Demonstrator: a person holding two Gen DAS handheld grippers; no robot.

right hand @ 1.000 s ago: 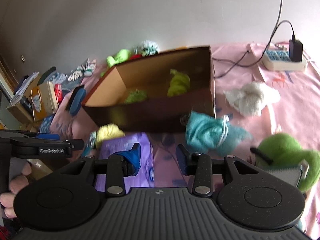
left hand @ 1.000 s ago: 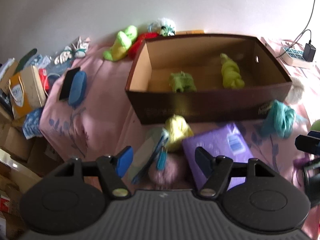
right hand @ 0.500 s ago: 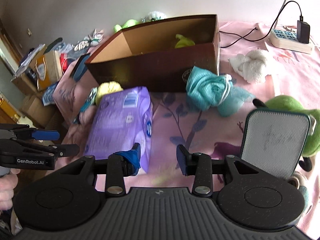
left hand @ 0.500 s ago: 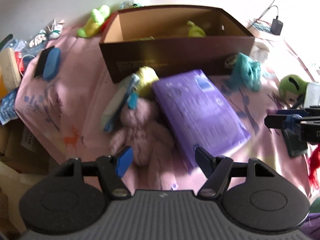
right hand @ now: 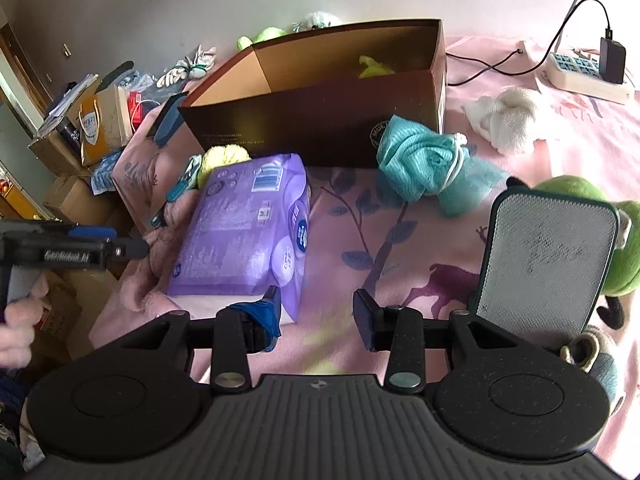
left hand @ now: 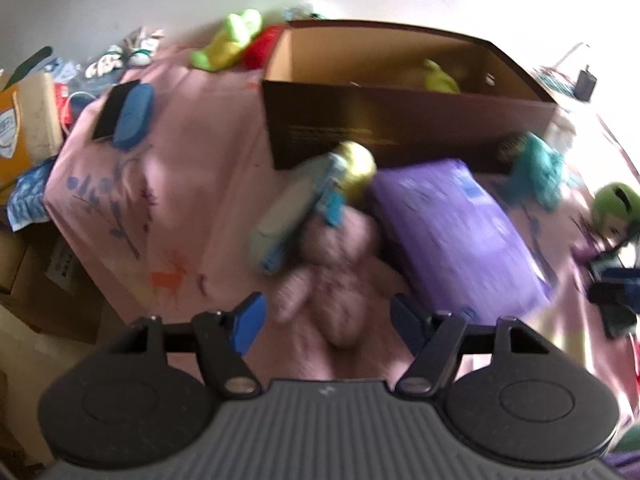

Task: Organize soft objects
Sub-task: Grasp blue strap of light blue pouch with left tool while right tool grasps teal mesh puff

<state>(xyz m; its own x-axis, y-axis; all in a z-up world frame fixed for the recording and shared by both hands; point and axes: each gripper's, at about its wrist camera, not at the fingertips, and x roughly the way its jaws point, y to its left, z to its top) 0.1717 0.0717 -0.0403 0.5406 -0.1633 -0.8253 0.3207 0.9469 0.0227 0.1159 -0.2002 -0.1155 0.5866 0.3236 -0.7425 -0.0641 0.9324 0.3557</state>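
My left gripper (left hand: 326,320) is open and hangs low over a pink plush bear (left hand: 336,280), whose lower end lies between the fingertips without touching the pads. A purple tissue pack (left hand: 452,232) lies right of the bear, and a yellow ball (left hand: 356,164) beyond it. The brown cardboard box (left hand: 400,120) behind holds a yellow-green soft toy (left hand: 440,76). My right gripper (right hand: 316,316) stands open with a narrow gap and nothing in it, just off the near corner of the purple pack (right hand: 244,232). A teal cloth (right hand: 424,160) lies by the box (right hand: 320,120).
A white cloth (right hand: 508,116) and a power strip (right hand: 584,76) with cables lie at the back right. A grey mesh-faced panel (right hand: 548,256) stands against a green plush (right hand: 624,256) on the right. Bags and cartons (right hand: 96,124) crowd the floor past the bed's left edge.
The left gripper has drawn back from the box and sunk towards the pink bear, which now lies between its fingertips. The right gripper drew back a little, then held. Neither jaw opening has changed.
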